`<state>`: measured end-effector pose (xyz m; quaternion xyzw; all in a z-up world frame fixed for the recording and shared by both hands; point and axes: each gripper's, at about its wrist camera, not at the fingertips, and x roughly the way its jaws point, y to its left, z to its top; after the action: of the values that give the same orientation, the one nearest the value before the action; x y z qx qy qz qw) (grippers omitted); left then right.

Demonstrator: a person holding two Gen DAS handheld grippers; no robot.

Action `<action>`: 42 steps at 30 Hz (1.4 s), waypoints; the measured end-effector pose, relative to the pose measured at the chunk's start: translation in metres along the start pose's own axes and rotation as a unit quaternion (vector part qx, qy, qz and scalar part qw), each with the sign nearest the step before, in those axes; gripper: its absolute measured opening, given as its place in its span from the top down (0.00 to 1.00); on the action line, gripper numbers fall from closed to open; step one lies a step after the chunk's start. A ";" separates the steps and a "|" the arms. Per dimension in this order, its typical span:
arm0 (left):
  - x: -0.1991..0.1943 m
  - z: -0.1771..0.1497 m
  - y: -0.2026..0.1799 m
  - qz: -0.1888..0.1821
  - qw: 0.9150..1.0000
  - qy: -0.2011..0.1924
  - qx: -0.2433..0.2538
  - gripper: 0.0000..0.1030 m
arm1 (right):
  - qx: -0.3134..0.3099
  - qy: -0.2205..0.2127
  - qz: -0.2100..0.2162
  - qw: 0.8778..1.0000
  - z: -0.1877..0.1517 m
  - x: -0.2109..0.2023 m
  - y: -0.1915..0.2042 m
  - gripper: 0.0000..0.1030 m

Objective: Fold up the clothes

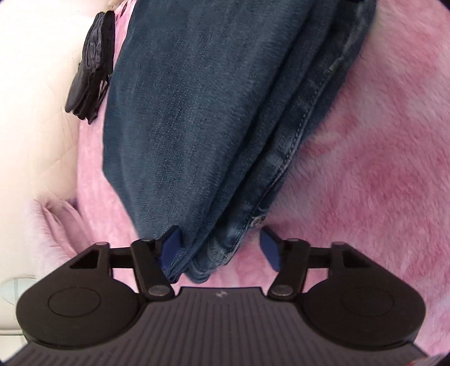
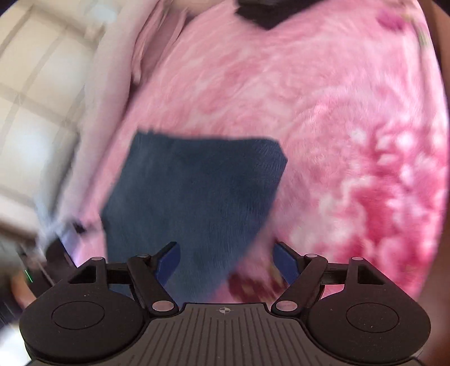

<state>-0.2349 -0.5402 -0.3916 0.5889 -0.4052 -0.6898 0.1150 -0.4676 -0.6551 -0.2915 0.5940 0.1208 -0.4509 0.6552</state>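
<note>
A folded pair of dark blue jeans (image 1: pixel 197 118) lies on a fluffy pink blanket (image 1: pixel 365 140), its seamed edge and a rivet on the right side. My left gripper (image 1: pixel 220 233) is open around the near end of the jeans. Its left blue pad (image 1: pixel 171 245) rests against the denim and its right pad (image 1: pixel 271 247) stands clear over the blanket. The right wrist view is blurred. It shows a flat folded denim panel (image 2: pixel 191 191) with my right gripper (image 2: pixel 225 247) open over its near edge, pressing on nothing.
A black pleated item (image 1: pixel 90 64) lies beside the jeans at the blanket's left edge, next to a white surface (image 1: pixel 33 98). Another dark thing (image 2: pixel 264 14) sits at the far end of the pink blanket (image 2: pixel 323 112). Pale tiled flooring (image 2: pixel 33 84) lies to the left.
</note>
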 end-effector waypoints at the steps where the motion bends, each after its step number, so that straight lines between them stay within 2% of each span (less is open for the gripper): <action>1: 0.001 0.001 0.001 -0.003 1.000 0.000 -0.009 0.51 | 0.028 -0.003 0.009 1.000 0.008 0.007 -0.006 0.57; 2: 0.001 0.003 0.004 -0.007 1.000 0.005 -0.022 0.52 | 0.034 0.006 0.010 0.999 0.022 0.013 -0.006 0.72; 4: 0.000 0.007 0.008 -0.014 0.999 0.013 -0.047 0.57 | -0.015 0.023 0.003 1.000 0.057 0.017 0.006 0.78; 7: -0.005 0.025 0.019 -0.028 0.995 0.019 -0.097 0.62 | -0.088 0.050 -0.007 0.995 0.110 0.023 0.024 0.80; 10: -0.007 0.065 0.027 -0.042 0.989 0.020 -0.141 0.61 | -0.152 0.047 -0.024 0.987 0.180 0.035 0.037 0.80; 12: -0.001 0.092 0.034 -0.041 0.984 0.033 -0.173 0.59 | -0.185 0.067 -0.032 0.980 0.217 0.054 0.038 0.80; 14: 0.004 0.108 0.042 -0.042 0.978 0.043 -0.199 0.58 | -0.205 0.092 -0.044 0.973 0.235 0.067 0.040 0.78; 15: 0.006 0.108 0.048 -0.047 0.975 0.048 -0.212 0.57 | -0.217 0.099 -0.051 0.970 0.236 0.068 0.043 0.77; 16: 0.007 0.108 0.054 -0.053 0.971 0.051 -0.227 0.57 | -0.231 0.096 -0.060 0.966 0.233 0.064 0.046 0.71; 17: 0.002 0.103 0.060 -0.060 0.966 0.048 -0.246 0.57 | -0.246 0.079 -0.072 0.963 0.224 0.056 0.050 0.59; 19: -0.005 0.091 0.074 -0.078 0.954 0.042 -0.286 0.58 | -0.263 0.039 -0.102 0.959 0.200 0.032 0.055 0.49; 22: -0.022 0.066 0.096 -0.075 0.930 0.035 -0.359 0.59 | -0.292 -0.010 -0.118 0.949 0.152 -0.005 0.067 0.49; 24: -0.024 0.047 0.114 -0.051 0.907 0.035 -0.417 0.59 | -0.311 -0.030 -0.102 0.944 0.116 -0.022 0.080 0.49; 27: -0.009 0.032 0.130 -0.033 0.881 0.050 -0.469 0.59 | -0.334 -0.017 -0.074 0.939 0.059 -0.022 0.088 0.49; 28: 0.002 0.031 0.130 -0.038 0.878 0.057 -0.474 0.61 | -0.347 -0.001 -0.081 0.934 0.041 -0.013 0.087 0.49; 30: 0.021 0.032 0.120 -0.059 0.884 0.066 -0.459 0.63 | -0.366 0.044 -0.113 0.923 0.011 0.010 0.074 0.49; 31: 0.024 0.034 0.118 -0.062 0.889 0.059 -0.450 0.67 | -0.367 0.066 -0.126 0.919 0.004 0.018 0.067 0.49; 33: 0.023 0.036 0.120 -0.068 0.897 0.055 -0.434 0.68 | -0.373 0.084 -0.128 0.915 0.003 0.020 0.063 0.50; 35: 0.014 0.036 0.128 -0.063 0.898 0.054 -0.433 0.66 | -0.365 0.064 -0.113 0.922 0.022 0.006 0.070 0.50; 38: 0.002 0.032 0.141 -0.048 0.893 0.047 -0.445 0.66 | -0.372 0.023 -0.093 0.923 0.056 -0.005 0.081 0.49; 40: 0.011 0.031 0.145 -0.064 0.895 0.054 -0.439 0.66 | -0.375 0.007 -0.078 0.924 0.080 0.002 0.089 0.49; 42: 0.020 0.029 0.149 -0.079 0.896 0.061 -0.433 0.66 | -0.353 0.010 -0.060 0.934 0.102 0.011 0.095 0.50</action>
<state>-0.3142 -0.6368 -0.3036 0.5516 -0.0106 -0.7669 0.3279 -0.4306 -0.7610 -0.2084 0.3204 0.3142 -0.4120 0.7930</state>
